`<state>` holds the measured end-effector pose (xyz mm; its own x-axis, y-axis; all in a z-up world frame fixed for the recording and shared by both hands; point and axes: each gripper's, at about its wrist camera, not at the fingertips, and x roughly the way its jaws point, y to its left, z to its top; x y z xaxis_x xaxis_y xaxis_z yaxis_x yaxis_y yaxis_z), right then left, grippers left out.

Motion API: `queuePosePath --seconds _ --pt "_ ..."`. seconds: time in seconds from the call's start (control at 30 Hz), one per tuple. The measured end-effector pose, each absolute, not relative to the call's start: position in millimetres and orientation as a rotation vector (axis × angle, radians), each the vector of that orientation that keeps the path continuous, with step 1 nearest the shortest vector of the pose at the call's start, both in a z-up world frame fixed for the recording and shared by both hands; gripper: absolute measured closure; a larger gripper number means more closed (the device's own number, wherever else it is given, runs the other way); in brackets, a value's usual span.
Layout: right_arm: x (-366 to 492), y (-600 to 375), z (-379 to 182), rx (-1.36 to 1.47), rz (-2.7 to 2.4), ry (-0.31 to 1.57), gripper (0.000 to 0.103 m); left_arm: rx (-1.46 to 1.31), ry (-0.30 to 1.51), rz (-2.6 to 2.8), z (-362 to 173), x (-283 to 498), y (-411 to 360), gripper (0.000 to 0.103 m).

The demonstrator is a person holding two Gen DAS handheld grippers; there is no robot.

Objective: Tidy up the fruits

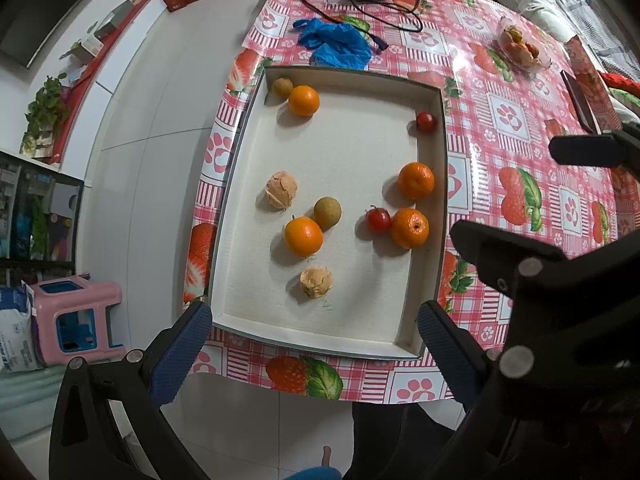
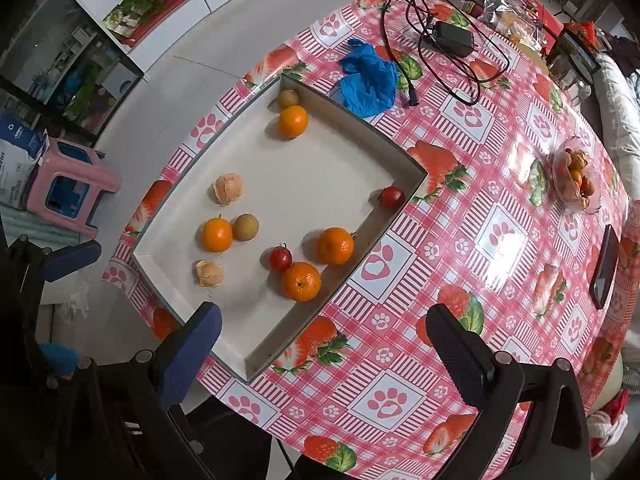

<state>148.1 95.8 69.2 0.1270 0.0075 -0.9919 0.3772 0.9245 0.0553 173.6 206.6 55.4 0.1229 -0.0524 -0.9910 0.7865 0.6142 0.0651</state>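
A shallow white tray (image 1: 348, 326) (image 2: 264, 354) lies on the table's near-left corner. In it lie several oranges, one (image 1: 303, 236) (image 2: 216, 234) near the middle, two red cherry tomatoes (image 1: 377, 219) (image 2: 280, 258), two brown-green fruits (image 1: 327, 213) (image 2: 245, 227) and two papery husked fruits (image 1: 316, 281) (image 2: 209, 273). My left gripper (image 1: 316, 344) hangs open and empty above the tray's near edge. My right gripper (image 2: 324, 344) hangs open and empty above the tray's near-right corner; it also shows in the left wrist view (image 1: 520, 208).
A strawberry-print tablecloth (image 2: 460, 240) covers the table. A blue plastic bag (image 1: 336, 42) (image 2: 370, 78), a black charger with cable (image 2: 452, 38), a glass bowl of fruit (image 2: 576, 176) and a phone (image 2: 604, 266) lie beyond the tray. A pink stool (image 1: 72, 320) stands on the floor.
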Motion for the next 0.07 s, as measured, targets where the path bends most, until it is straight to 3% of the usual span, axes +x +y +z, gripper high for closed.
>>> queuePosePath --seconds 0.07 --pt "147.3 96.1 68.6 0.327 -0.277 1.427 0.000 0.689 1.314 -0.698 57.0 174.0 207.2 0.000"
